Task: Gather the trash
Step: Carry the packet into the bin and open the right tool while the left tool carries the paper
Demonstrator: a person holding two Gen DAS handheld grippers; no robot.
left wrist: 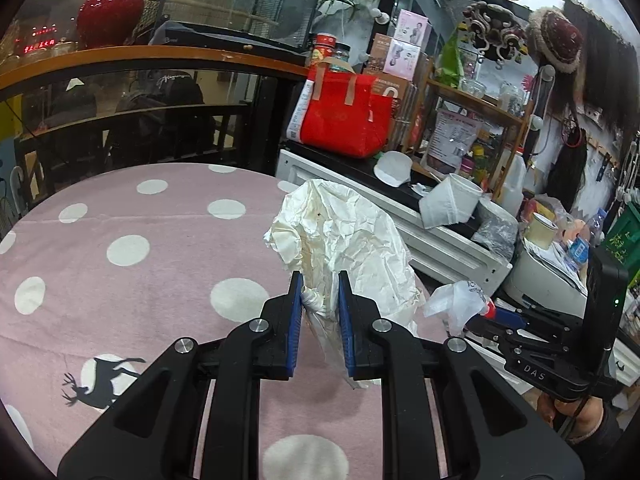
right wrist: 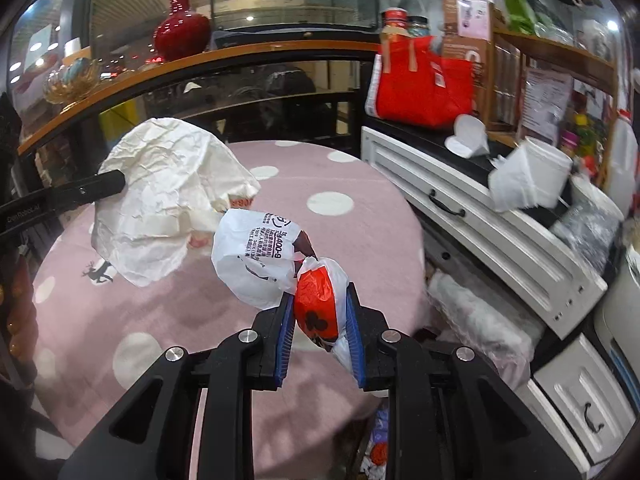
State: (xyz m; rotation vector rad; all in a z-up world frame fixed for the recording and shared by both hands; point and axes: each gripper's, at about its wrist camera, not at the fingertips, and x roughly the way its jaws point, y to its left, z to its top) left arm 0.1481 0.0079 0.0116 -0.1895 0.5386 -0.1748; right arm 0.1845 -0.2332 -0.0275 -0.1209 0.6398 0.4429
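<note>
My left gripper [left wrist: 319, 280] is shut on a crumpled cream paper wrapper [left wrist: 344, 236], which hangs in the air over the pink dotted tablecloth [left wrist: 120, 280]. My right gripper [right wrist: 319, 294] is shut on a white plastic bag with black print and an orange piece inside [right wrist: 276, 264], held above the table's right side. In the right wrist view the cream paper wrapper [right wrist: 168, 196] hangs to the left, with the left gripper's black finger [right wrist: 100, 184] on it. In the left wrist view the white plastic bag [left wrist: 456, 300] and the other gripper's body [left wrist: 560, 344] show at the right.
A white drawer cabinet [right wrist: 480, 216] stands right of the table, topped with a red tote bag [right wrist: 424, 88], paper cups [right wrist: 532, 180] and clutter. A wooden-edged glass counter [left wrist: 140, 56] with a red vase [left wrist: 108, 8] runs behind. A wrapped bundle [right wrist: 476, 316] lies on the floor beside the table.
</note>
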